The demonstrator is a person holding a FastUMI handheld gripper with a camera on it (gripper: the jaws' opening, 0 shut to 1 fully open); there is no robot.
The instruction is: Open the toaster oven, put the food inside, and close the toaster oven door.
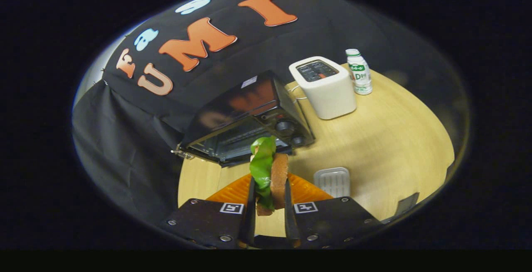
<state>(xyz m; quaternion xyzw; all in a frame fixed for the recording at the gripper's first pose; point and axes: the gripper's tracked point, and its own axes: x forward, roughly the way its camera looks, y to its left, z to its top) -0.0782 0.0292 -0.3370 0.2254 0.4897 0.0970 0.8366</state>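
Gripper (269,205) fingers clamp sandwich (272,176) over orange plate (305,191), toaster oven (245,118) beyond w/ door open

A glossy, reflective finish is shown by the toaster oven (249,116); pale, smooth wood grain by the table (386,139).

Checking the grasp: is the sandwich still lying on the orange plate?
No, the gripper is shut on the sandwich, held above the orange plate.

Your gripper (269,205) clamps the sandwich (270,176) above the plate (232,191) at the table's (395,139) near edge. The toaster oven (245,118) stands beyond, the toaster (326,87) and bottle (359,72) along the far edge, the small tray (331,182) beside the plate.
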